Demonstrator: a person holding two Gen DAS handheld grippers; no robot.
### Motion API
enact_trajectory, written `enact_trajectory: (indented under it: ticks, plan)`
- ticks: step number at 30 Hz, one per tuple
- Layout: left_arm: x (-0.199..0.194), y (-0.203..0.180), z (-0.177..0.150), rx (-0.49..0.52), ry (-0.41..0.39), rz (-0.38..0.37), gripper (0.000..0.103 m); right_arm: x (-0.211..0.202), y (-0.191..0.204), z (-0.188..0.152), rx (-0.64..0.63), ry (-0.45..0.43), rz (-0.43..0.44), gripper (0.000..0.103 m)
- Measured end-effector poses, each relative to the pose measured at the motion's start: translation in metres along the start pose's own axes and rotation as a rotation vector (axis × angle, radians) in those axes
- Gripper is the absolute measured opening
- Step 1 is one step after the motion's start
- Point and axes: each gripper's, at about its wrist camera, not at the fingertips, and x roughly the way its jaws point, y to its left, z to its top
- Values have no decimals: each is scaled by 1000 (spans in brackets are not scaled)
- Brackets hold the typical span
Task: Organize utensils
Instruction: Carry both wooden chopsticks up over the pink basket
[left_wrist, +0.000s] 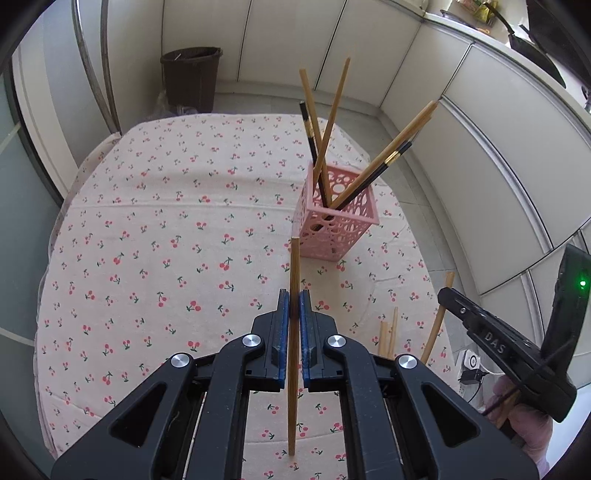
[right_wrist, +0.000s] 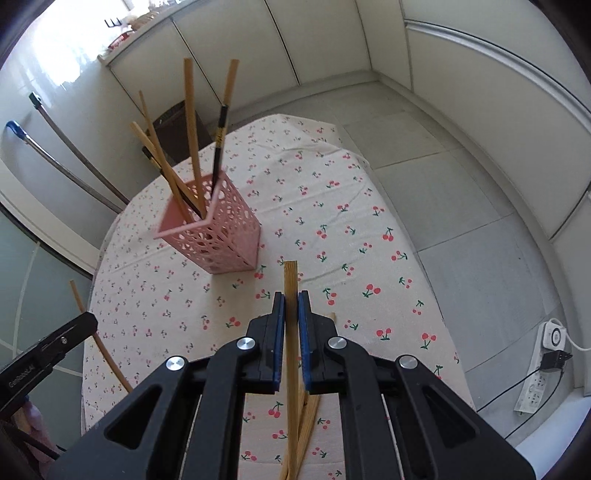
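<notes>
The left gripper (left_wrist: 294, 306), black with blue pads, is clamped on a single light wooden chopstick (left_wrist: 294, 354) that stands nearly upright between its jaws, its top end poking above the fingertips and its lower end reaching down toward the cherry-print tablecloth (left_wrist: 155, 236). The right gripper (right_wrist: 291, 306), of the same make, is closed on a wider bamboo chopstick (right_wrist: 291, 354), likewise held upright along its fingers.

Each camera catches the other tool at its edge. The left wrist view shows the right gripper at the lower right, with a few loose bamboo chopsticks (left_wrist: 388, 338) lying on the cloth near it; in the right wrist view these are mostly hidden behind the jaws, showing only below them. The right wrist view shows the left gripper's tip at the lower left with its thin chopstick sticking up and down past it.

Ahead of both grippers, apart from them, stands the pink perforated plastic holder (left_wrist: 334, 218) on the round table. It holds several chopsticks leaning outward: light wooden ones and black ones with gold bands (left_wrist: 373, 175).

Beyond the table the left view shows a dark brown waste bin (left_wrist: 192, 75) on the floor by white cabinets (left_wrist: 480, 155); the right view shows a white power strip (right_wrist: 535, 387) on the floor.
</notes>
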Motion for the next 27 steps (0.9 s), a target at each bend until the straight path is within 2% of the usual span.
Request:
enact_trajectory:
  ticks: [8,15,20,27]
  plan:
    - [-32,-4,-2,52,-66,-20,5,-51,15,3,-54,-94,75,8]
    - [-61,4,-1,50,-123,-21,5,-82,17,11,-48,-155,128,8]
    - [-82,9,13,25,-189,-20,5,-106,15,30,-18,-224,155,8]
    - [-105,7,49,-16,-282,-24,5,-131,7,68,42,-313,190,8]
